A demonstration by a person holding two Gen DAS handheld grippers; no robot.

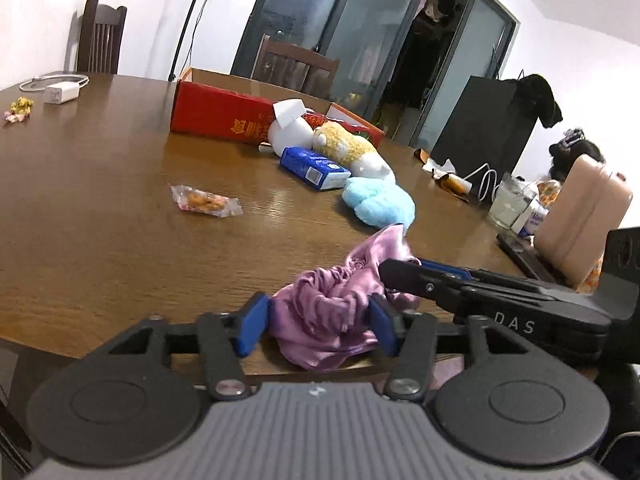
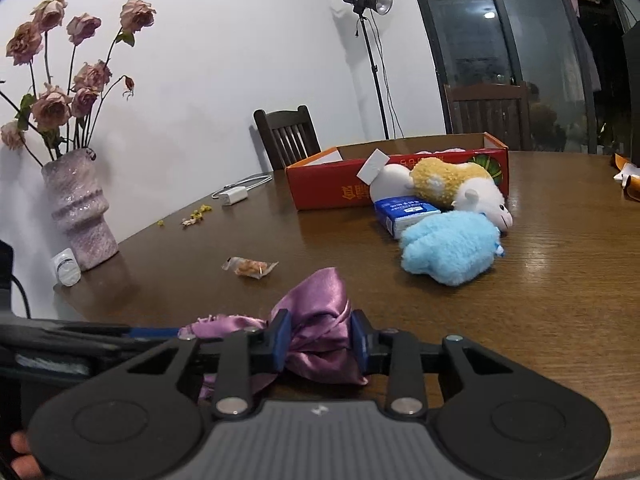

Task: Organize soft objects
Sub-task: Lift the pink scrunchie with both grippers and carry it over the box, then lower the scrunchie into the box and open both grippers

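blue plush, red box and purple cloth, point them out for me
blue plush (image 2: 450, 250), right wrist view, middle of its fluffy body
red box (image 2: 332, 188), right wrist view, front wall
purple cloth (image 1: 320, 312), left wrist view, bunched satin between the fingers

Item count on the table:
- Plush toys: three, one white, one yellow-and-white, one light blue.
- Purple satin cloth: one.
- Red cardboard box: one.
- Blue tissue pack: one.
- Wrapped snack: one.
- Vase: one.
- Chairs: two.
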